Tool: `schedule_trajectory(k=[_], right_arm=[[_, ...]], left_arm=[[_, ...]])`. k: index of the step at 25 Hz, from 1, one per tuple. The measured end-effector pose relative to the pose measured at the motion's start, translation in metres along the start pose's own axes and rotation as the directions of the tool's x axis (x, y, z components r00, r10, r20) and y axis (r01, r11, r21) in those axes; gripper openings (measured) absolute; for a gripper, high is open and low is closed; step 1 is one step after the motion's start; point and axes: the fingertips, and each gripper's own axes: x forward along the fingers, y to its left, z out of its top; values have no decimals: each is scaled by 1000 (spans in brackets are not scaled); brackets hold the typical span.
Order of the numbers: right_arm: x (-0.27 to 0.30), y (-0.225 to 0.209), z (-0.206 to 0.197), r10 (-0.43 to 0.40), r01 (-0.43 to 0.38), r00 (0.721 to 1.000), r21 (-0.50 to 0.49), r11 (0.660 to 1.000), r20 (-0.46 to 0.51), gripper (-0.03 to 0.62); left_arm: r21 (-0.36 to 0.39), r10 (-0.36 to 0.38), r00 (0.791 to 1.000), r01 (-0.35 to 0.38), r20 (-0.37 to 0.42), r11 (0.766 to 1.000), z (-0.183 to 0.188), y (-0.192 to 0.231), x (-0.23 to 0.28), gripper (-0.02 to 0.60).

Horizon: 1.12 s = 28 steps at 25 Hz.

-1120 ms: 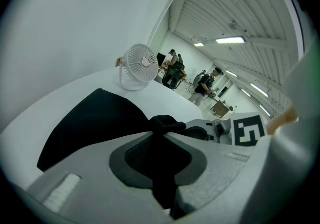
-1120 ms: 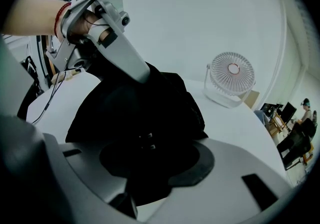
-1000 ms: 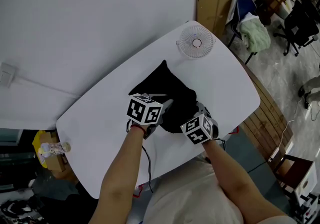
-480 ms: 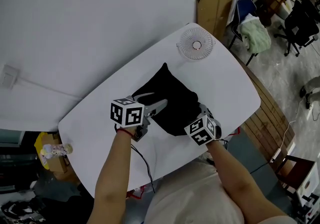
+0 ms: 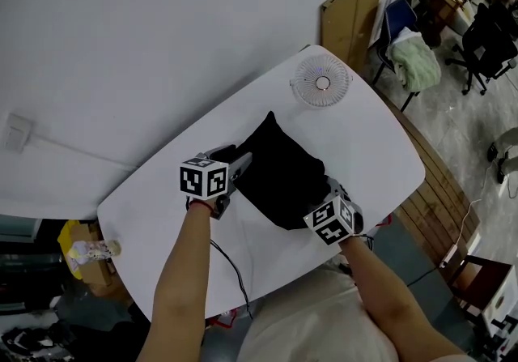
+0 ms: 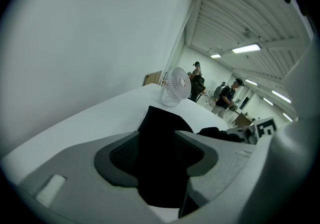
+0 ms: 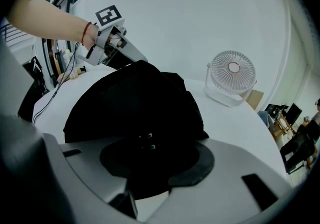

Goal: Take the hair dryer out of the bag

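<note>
no text, label or number can be read anywhere.

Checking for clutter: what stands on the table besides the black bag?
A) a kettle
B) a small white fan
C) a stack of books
B: a fan stands upright near the far end of the table, beyond the bag and apart from it.

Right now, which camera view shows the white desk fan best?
The right gripper view: the fan faces the camera, large, with grille and hub clear. The head view shows the fan from above, smaller, near the table's far edge. The left gripper view shows the fan small and angled, beyond the black bag.
</note>
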Motion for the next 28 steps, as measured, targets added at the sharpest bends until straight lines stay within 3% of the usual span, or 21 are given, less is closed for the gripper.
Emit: schedule_trajectory(k=[3, 6, 15, 23, 24, 26, 28], right_arm=[[0, 0, 0, 8, -8, 1000, -7, 1000, -5, 164], [-1, -1, -1, 14, -14, 1000, -11, 1000, -8, 164], [1, -3, -4, 36, -37, 999, -30, 999, -13, 164], [0, -8, -4, 47, -47, 999, -43, 998, -11, 164], [0, -9, -4, 47, -48, 999, -46, 998, -11, 164], [-1, -12, -5, 49, -49, 999, -53, 997, -11, 164], [-2, -13, -5, 50, -51, 999, -58, 997, -12, 164]], left_arm=[[92, 23, 999, -18, -48, 996, 2, 7, 11, 215], [129, 27, 994, -13, -106, 992, 4, 14, 21, 215], [19, -131, 970, 138, -202, 990, 1, 11, 43, 215], [12, -168, 962, 174, -214, 985, 0, 5, 46, 213], [9, -166, 965, 172, -205, 985, 2, 6, 45, 196], [4, -160, 969, 164, -188, 986, 6, 8, 43, 38], [16, -149, 969, 155, -196, 988, 6, 9, 42, 27]])
